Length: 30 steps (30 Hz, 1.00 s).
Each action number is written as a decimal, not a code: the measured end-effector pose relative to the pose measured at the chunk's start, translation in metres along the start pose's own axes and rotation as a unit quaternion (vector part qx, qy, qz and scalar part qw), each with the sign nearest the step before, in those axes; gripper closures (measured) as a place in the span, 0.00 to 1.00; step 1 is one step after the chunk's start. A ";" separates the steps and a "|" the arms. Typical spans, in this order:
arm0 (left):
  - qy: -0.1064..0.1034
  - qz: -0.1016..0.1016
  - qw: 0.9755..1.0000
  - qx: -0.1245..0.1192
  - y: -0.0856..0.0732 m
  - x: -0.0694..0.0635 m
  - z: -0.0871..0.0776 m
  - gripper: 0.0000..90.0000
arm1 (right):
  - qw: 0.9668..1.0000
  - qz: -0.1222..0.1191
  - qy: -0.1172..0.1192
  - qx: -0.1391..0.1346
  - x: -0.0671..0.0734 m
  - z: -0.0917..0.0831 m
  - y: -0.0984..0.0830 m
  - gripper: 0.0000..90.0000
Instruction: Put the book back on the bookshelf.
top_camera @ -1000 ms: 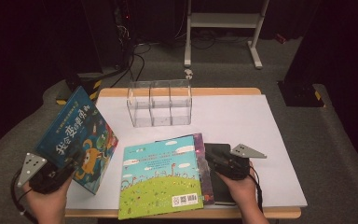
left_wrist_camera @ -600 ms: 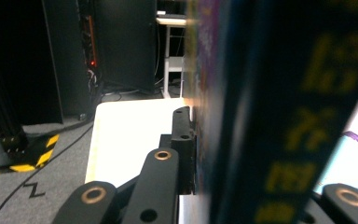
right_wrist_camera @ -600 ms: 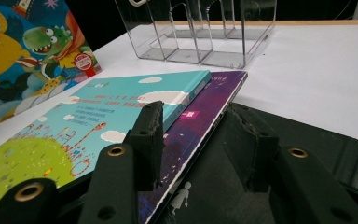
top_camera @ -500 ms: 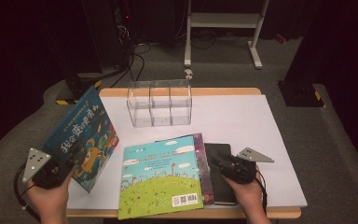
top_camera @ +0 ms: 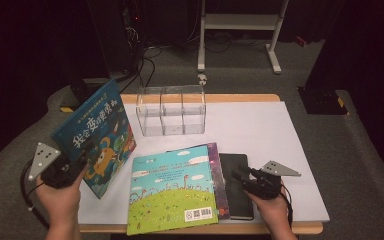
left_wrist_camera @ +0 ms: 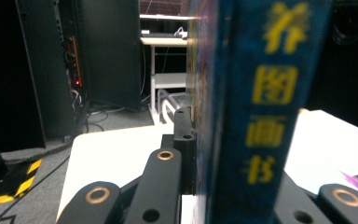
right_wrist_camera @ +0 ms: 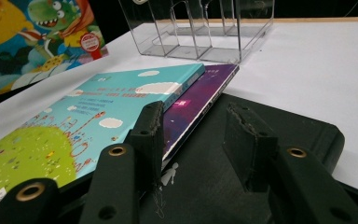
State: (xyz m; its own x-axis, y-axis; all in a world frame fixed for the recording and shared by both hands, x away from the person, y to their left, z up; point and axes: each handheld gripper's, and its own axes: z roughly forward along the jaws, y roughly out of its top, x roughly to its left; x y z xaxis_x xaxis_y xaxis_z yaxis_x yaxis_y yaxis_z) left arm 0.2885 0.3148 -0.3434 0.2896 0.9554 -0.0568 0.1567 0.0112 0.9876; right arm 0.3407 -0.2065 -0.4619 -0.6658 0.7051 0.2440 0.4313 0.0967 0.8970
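A blue picture book (top_camera: 97, 132) with yellow characters and a cartoon monster stands tilted over the table's left edge. My left gripper (top_camera: 77, 167) is shut on its lower corner. In the left gripper view the book's spine (left_wrist_camera: 256, 116) fills the gap beside the left finger (left_wrist_camera: 182, 135). My right gripper (top_camera: 237, 175) hovers low over a black notebook (top_camera: 237, 200) at the front right. Its jaws (right_wrist_camera: 196, 126) stand apart with nothing between them, above the notebook cover (right_wrist_camera: 279, 121).
A green-and-teal picture book (top_camera: 172, 190) lies flat at the front centre, overlapping a purple book (top_camera: 219, 170). A clear three-slot organizer (top_camera: 171, 111) stands at the back. A white mat (top_camera: 270, 130) covers the wooden table. Dark racks and a stand are behind.
The left gripper has risen and moved inward with the blue book, which now stands higher over the table edge. The right gripper has drawn back slightly toward the near right.
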 end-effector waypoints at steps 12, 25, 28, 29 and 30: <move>0.005 0.001 1.000 0.006 0.019 -0.023 0.075 0.92 | 1.000 0.014 0.007 -0.010 -0.002 -0.004 0.000 0.64; 0.049 0.003 0.999 -0.009 0.015 -0.026 0.156 0.92 | 1.000 0.019 0.014 -0.014 -0.003 -0.005 -0.001 0.64; 0.056 -0.001 0.998 -0.010 0.014 -0.025 0.169 0.92 | 1.000 0.018 0.016 -0.011 -0.003 -0.004 -0.002 0.64; 0.058 -0.001 0.998 -0.008 0.014 -0.025 0.173 0.92 | 1.000 0.017 0.016 -0.009 -0.003 -0.003 -0.002 0.64; 0.060 0.002 0.998 -0.005 0.013 -0.025 0.177 0.92 | 1.000 0.018 0.017 -0.007 -0.003 -0.002 -0.003 0.64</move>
State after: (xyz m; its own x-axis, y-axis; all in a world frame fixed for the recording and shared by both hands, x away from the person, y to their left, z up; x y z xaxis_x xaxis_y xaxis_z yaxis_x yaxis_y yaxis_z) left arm 0.4502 0.2390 -0.3548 0.1742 0.9841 -0.0355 0.1461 0.0099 0.9892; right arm 0.3402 -0.2107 -0.4642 -0.6699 0.6843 0.2881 0.4464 0.0611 0.8927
